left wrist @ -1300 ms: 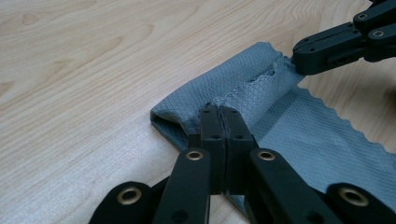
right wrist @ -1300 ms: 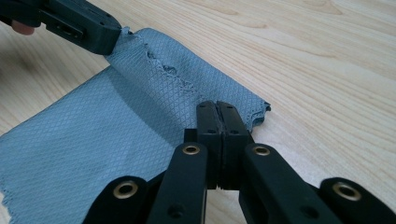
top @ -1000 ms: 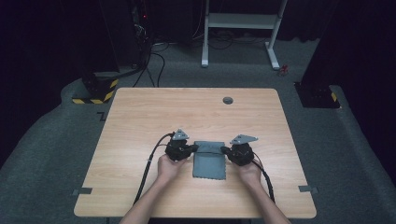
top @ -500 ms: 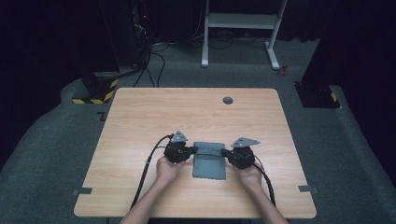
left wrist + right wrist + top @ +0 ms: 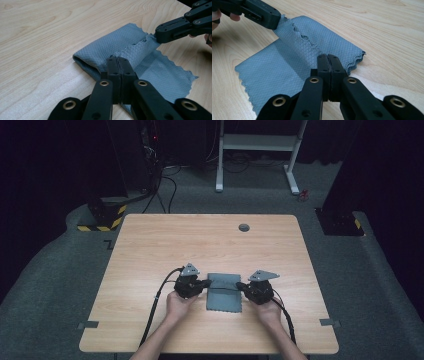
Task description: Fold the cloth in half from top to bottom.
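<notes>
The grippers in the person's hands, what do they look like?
Both the left gripper and right gripper are black, with two flat jaws joined by brass-coloured rivets. Each has a grey three-cornered plate on top and a black cable trailing back. The forearms are bare, no sleeves.

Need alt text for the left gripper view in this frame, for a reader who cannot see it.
The left gripper, jaws closed, pinches the zigzag edge of a grey cloth lying partly folded on a light wooden table. At upper right, the right gripper clamps the same edge farther along, lifting it between them.

Each black tool has brass-ringed pivots, a grey 3-cornered top plate; black cable trails.
</notes>
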The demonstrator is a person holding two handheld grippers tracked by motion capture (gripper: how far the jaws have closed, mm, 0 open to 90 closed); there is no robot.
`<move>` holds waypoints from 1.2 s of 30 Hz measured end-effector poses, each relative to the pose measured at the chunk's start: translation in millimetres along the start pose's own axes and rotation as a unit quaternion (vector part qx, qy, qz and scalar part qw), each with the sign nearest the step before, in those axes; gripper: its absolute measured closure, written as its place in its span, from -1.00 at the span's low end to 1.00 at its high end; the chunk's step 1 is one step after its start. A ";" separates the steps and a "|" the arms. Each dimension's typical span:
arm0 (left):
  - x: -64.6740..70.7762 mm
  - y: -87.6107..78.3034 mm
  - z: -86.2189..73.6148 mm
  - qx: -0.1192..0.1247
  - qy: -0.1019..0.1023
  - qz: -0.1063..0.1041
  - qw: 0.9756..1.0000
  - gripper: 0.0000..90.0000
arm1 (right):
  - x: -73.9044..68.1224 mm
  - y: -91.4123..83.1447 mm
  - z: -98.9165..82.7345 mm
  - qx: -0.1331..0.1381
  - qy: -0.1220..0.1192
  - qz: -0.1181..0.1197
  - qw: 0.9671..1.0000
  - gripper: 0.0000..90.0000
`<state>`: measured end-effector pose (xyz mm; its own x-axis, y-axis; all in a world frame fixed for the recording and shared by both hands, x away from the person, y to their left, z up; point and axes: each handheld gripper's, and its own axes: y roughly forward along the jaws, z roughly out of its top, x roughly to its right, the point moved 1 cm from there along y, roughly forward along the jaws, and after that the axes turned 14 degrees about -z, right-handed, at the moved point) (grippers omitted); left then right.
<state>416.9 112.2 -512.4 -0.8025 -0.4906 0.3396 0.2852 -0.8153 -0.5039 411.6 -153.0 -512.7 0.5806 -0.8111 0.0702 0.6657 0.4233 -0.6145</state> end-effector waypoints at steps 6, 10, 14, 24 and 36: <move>5.3 0.1 -3.7 -0.007 0.009 -0.003 1.000 0.98 | -2.6 -5.0 -4.4 0.003 -0.001 0.001 1.000 0.99; 9.2 -0.2 -6.6 -0.008 0.014 -0.003 1.000 0.98 | -4.4 -7.5 -7.1 0.004 -0.005 0.001 1.000 0.99; 10.6 -0.1 -9.5 -0.009 0.014 -0.006 1.000 0.98 | -6.3 -10.1 -10.4 0.006 -0.007 0.004 1.000 0.99; 18.2 -2.2 -18.1 -0.013 0.025 -0.007 1.000 0.98 | -13.6 -15.6 -18.8 0.006 -0.016 0.006 1.000 0.99; 26.5 -2.7 -25.0 -0.020 0.037 -0.008 0.999 0.98 | -18.0 -20.5 -26.9 0.005 -0.019 0.010 1.000 0.99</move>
<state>381.8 109.0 -521.9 -0.8437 -0.4527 0.2884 0.2522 -0.8086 -0.5315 374.9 -157.9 -522.5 0.6114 -0.7865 0.0874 0.6579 0.4438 -0.6085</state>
